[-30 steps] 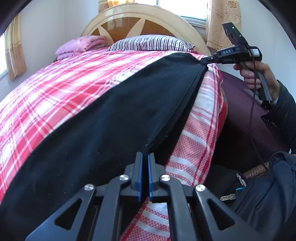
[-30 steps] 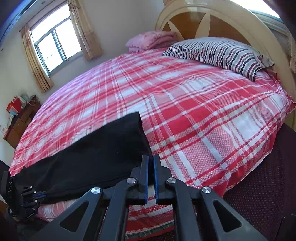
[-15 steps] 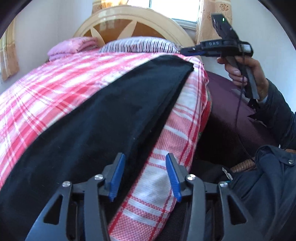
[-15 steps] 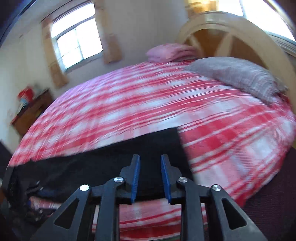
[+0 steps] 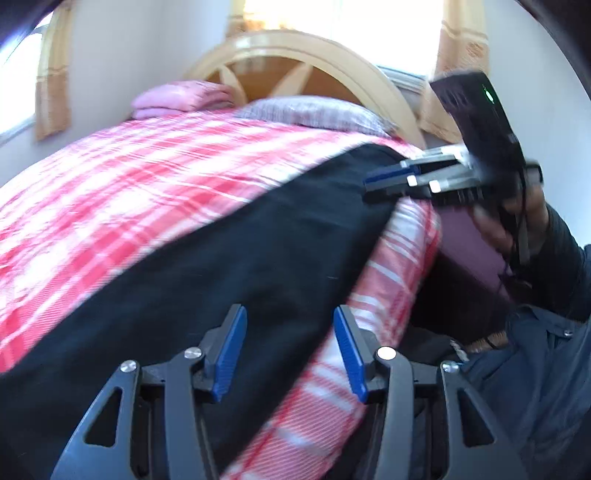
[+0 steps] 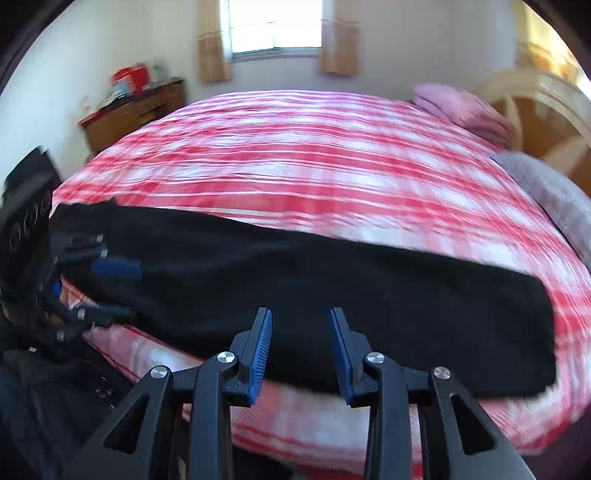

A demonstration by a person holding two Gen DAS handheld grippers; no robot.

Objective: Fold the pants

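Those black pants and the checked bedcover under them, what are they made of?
The black pants look like a soft, matte knit or fleece: no sheen, limp flat drape. The bedcover seems a woven cotton-like cloth, its red-and-white plaid showing a fine weave. Blur leaves both uncertain.

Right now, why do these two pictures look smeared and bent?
Left wrist view: motion smears the plaid bedspread and the other tongs; the window glares white. Right wrist view: the bedspread streaks sideways, and the fisheye lens bulges the bed; the black pants stay dark, without detail.
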